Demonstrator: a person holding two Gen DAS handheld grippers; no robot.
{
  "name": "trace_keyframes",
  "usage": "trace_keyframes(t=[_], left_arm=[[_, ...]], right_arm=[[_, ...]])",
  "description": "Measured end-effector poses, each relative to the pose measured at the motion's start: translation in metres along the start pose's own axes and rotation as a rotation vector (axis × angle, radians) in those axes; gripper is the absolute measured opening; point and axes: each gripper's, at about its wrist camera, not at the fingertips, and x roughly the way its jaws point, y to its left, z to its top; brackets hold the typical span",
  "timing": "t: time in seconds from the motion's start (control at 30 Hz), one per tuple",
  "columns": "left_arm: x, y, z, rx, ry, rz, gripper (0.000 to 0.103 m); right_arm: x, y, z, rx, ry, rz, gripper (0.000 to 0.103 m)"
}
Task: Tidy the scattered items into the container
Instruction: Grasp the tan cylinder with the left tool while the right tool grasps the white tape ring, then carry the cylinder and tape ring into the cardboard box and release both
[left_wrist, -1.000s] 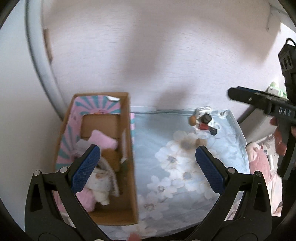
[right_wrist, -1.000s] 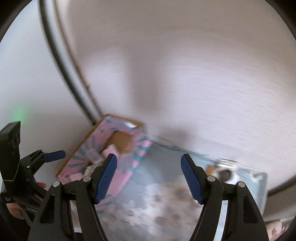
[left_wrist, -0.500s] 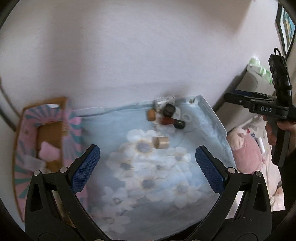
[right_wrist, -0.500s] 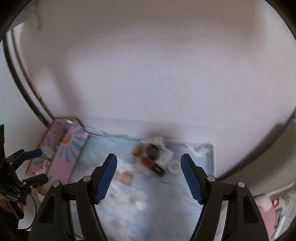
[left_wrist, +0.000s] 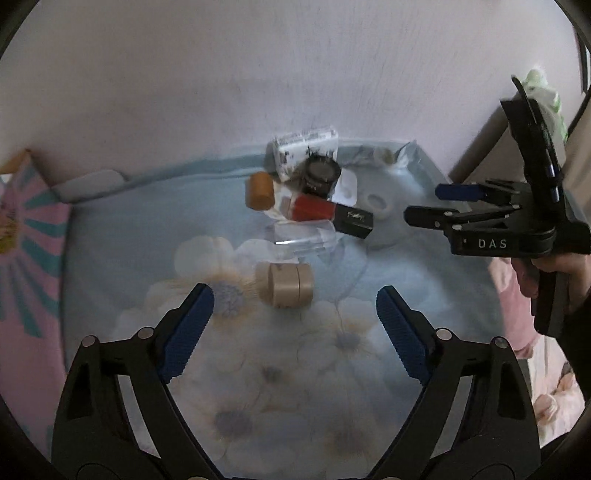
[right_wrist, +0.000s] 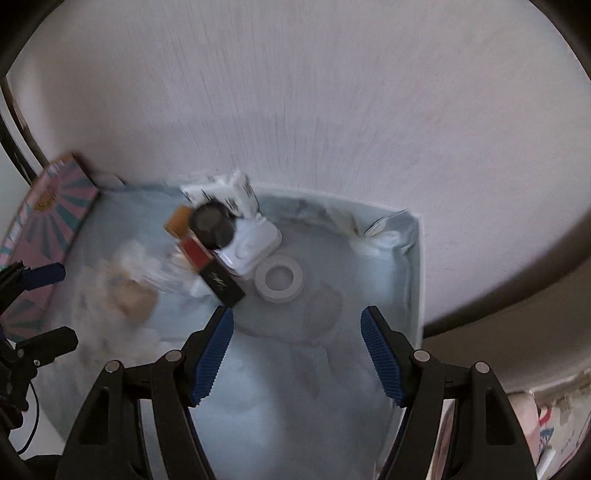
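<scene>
Here the pink striped box (left_wrist: 26, 236) sits far to the left of the left gripper (left_wrist: 293, 317), its inside out of sight. Ahead of both wide-open, empty grippers, the tan cylinder (left_wrist: 285, 285), orange cap (left_wrist: 259, 191), red-and-black tube (left_wrist: 327, 214), black jar (right_wrist: 211, 226), white packet (left_wrist: 306, 149) and white ring (right_wrist: 279, 278) lie clustered on the floral blue cloth (left_wrist: 295, 387). The right gripper (right_wrist: 297, 350) hovers just short of the ring, a pale wall (right_wrist: 314, 92) behind.
</scene>
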Motion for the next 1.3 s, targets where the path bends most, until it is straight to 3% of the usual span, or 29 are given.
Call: trace_keyframes(t=[0.1, 0.3, 0.4, 0.57, 0.63, 0.97, 1.3], left_arm=[[0.021, -0.001, -0.001, -0.005, 0.033, 0.002, 0.074], [0.033, -0.001, -0.001, -0.027, 0.027, 0.001, 0.071], [0.039, 0.002, 0.0, -0.036, 0.032, 0.003, 0.059], [0.046, 0.002, 0.0, -0.028, 0.049, 0.005, 0.041], [0.048, 0.004, 0.0, -0.034, 0.052, 0.005, 0.028], [0.038, 0.01, 0.006, -0.058, 0.046, -0.025, 0.026], [-0.027, 0.019, 0.028, -0.047, -0.017, -0.039, 0.025]], right_arm=[[0.017, -0.003, 0.002, -0.009, 0.015, 0.018, 0.063], [0.033, -0.001, 0.006, -0.06, 0.026, 0.037, 0.061], [0.037, 0.003, 0.007, -0.089, 0.031, 0.045, 0.059], [0.044, 0.008, 0.006, -0.138, 0.042, 0.052, 0.046], [0.042, 0.008, 0.006, -0.146, 0.033, 0.057, 0.04], [0.028, 0.007, -0.002, -0.14, 0.017, 0.06, 0.039], [-0.026, -0.005, 0.007, -0.087, -0.027, 0.056, 0.038]])
